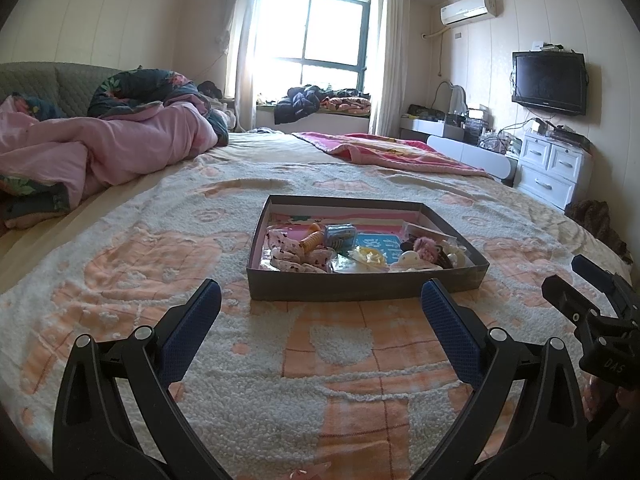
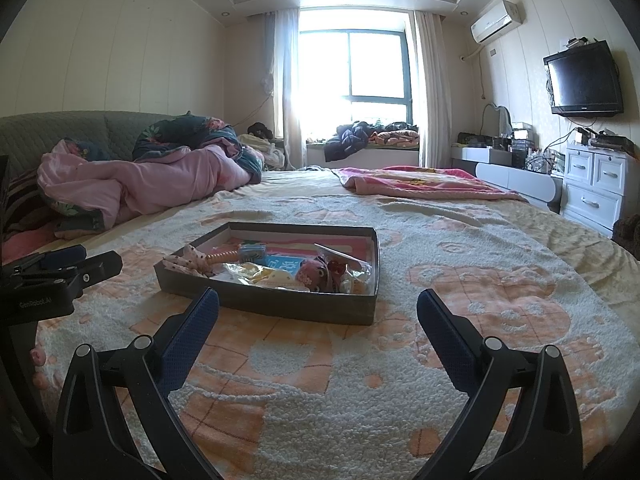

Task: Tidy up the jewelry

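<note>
While both of my grippers hang over the blanket (image 1: 248, 364), short of the box, neither one holds anything: the left gripper (image 1: 320, 312) has its blue pads spread wide with only bedspread between them, and the right gripper (image 2: 318, 320) is spread just as wide and just as bare. The jewelry and hair things all lie inside the shallow cardboard box (image 1: 360, 282), which sits straight ahead of my left gripper and ahead and a little to the left of my right one.

Within it, nearest my left side, lies a spotted fabric scrunchie (image 1: 286, 250) with an orange spiral hair tie (image 1: 313, 241) touching it; a small blue packet (image 1: 339, 233) sits just beyond. Toward my right side are a pink fuzzy hair clip (image 1: 425, 249), some cream bows (image 1: 370, 258) and clear bags (image 2: 256, 272), all crowded along the near wall.

This heap would fit either a tray waiting to be sorted or one already gathered up, so I won't say which. If I do go in, I judge the near wall to be the snag: I should come down from above, not scrape in over the rim. The pieces overlap, so I'd close on one item at its free edge, the spiral tie or the fuzzy clip being easiest, and lift slowly lest a neighbour drag along. The slippery bags could slide from the pads.
</note>
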`<state>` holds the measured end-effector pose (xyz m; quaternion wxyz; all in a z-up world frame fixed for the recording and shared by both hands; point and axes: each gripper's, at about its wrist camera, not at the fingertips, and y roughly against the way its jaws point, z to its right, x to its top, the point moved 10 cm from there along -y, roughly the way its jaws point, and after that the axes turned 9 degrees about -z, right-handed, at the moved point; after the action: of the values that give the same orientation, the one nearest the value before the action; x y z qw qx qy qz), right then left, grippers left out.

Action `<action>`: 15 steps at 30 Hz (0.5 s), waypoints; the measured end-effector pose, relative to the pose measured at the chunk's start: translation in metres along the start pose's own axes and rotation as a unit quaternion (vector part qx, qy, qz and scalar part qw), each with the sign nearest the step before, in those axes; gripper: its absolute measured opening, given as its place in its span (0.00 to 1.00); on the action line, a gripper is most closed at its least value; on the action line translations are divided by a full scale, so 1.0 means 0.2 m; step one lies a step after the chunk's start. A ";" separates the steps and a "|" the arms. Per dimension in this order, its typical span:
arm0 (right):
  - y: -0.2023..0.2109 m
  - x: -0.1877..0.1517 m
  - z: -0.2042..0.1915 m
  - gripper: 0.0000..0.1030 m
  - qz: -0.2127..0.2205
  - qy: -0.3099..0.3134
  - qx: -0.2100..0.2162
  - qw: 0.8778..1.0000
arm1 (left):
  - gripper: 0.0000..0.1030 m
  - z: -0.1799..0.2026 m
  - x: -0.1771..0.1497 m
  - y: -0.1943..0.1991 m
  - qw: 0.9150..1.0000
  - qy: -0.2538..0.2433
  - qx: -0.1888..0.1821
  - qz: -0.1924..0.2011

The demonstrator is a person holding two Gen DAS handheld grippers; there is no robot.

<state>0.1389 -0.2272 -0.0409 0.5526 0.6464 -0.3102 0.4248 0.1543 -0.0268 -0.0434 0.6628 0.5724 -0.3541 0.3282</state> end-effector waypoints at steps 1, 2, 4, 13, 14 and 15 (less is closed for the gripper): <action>0.00 0.00 0.00 0.94 0.000 0.001 -0.001 1.000 | 0.89 0.00 0.00 0.00 1.000 0.002 -0.005 0.001; 0.00 0.00 0.00 0.94 0.001 0.001 -0.002 1.000 | 0.89 -0.01 0.00 0.00 1.000 0.004 -0.009 0.001; 0.00 0.00 0.01 0.94 0.001 0.003 -0.005 1.000 | 0.89 -0.02 0.00 0.01 1.000 0.006 0.002 0.003; -0.01 0.00 0.05 0.94 -0.003 -0.008 -0.008 1.000 | 0.89 -0.07 0.01 -0.02 1.000 0.022 0.013 -0.006; -0.02 0.01 0.07 0.94 -0.006 -0.016 -0.009 1.000 | 0.89 -0.10 0.01 -0.04 0.999 0.030 0.018 -0.013; -0.05 0.01 0.12 0.94 -0.015 -0.029 -0.013 0.999 | 0.89 -0.16 0.01 -0.07 0.999 0.041 0.024 -0.025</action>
<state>0.1529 -0.2480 -0.0445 0.5582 0.6560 -0.3215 0.3934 0.1706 0.0030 -0.0526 0.6707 0.5832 -0.3038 0.3431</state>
